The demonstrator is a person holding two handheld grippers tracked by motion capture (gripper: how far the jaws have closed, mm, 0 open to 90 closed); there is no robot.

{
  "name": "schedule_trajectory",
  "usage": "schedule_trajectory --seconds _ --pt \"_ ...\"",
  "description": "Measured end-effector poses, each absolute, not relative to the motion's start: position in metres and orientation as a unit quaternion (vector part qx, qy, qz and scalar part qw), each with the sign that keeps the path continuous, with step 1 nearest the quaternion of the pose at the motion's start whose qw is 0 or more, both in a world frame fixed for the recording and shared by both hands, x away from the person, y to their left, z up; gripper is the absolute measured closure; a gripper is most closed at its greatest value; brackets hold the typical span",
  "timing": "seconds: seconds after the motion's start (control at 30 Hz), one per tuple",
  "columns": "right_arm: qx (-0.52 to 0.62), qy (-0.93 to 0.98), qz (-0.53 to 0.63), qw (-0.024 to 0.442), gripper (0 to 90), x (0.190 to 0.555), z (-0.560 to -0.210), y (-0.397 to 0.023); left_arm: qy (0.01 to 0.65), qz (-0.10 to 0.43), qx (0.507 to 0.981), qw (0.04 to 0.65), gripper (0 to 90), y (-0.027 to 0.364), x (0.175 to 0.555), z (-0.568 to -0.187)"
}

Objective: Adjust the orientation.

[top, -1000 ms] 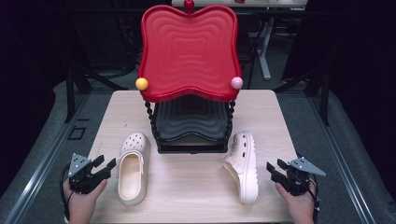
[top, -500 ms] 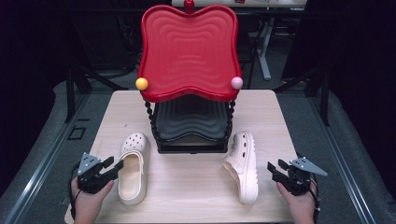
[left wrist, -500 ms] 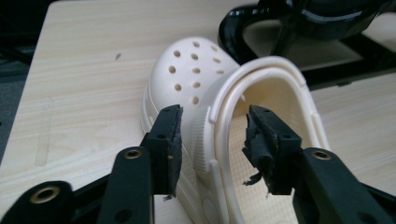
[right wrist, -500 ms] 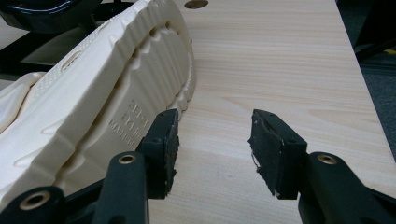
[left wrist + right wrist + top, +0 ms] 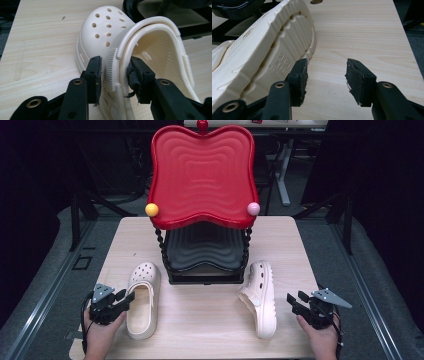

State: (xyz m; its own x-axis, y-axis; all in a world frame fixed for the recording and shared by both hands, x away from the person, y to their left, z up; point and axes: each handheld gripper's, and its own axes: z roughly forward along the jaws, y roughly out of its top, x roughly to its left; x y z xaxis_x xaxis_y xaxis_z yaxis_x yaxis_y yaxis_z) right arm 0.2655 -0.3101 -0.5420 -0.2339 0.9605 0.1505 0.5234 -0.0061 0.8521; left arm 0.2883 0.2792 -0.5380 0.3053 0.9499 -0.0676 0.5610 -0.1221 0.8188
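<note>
A cream clog (image 5: 144, 292) stands upright on the table at the left, its perforated toe (image 5: 105, 32) pointing away. My left gripper (image 5: 126, 298) (image 5: 113, 67) straddles its side wall and ribbed heel strap. The jaws have just been closing, one pad outside the wall and one inside, with a thin gap still showing at the outer pad. A second cream clog (image 5: 260, 295) lies on its side at the right, its ridged sole (image 5: 274, 50) facing my right gripper (image 5: 292, 300) (image 5: 325, 65). That gripper is open beside the sole, with only bare table between its pads.
A two-tier rack stands mid-table: a red wavy tray (image 5: 200, 175) on top with a yellow ball (image 5: 151, 209) and a pink ball (image 5: 253, 208), and a black tray (image 5: 202, 247) below. The wooden table (image 5: 200, 320) has free room between the clogs.
My left gripper has moved right onto the left clog's near side, and its jaws have narrowed around the side wall. The right gripper and both clogs have stayed put.
</note>
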Motion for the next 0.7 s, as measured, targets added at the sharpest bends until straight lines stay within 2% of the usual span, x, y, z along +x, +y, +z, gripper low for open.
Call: schedule_trajectory --seconds 0.4,0.7 --pt "0.562 0.658 0.432 0.254 51.2 0.2654 -0.5417 -0.3092 0.532 0.261 0.716 0.369 71.4 0.2739 0.29 -0.5391" --pt "0.563 0.658 0.432 0.252 51.2 0.2643 -0.5405 -0.3098 0.524 0.259 0.725 0.364 73.1 0.27 0.2843 -0.5368"
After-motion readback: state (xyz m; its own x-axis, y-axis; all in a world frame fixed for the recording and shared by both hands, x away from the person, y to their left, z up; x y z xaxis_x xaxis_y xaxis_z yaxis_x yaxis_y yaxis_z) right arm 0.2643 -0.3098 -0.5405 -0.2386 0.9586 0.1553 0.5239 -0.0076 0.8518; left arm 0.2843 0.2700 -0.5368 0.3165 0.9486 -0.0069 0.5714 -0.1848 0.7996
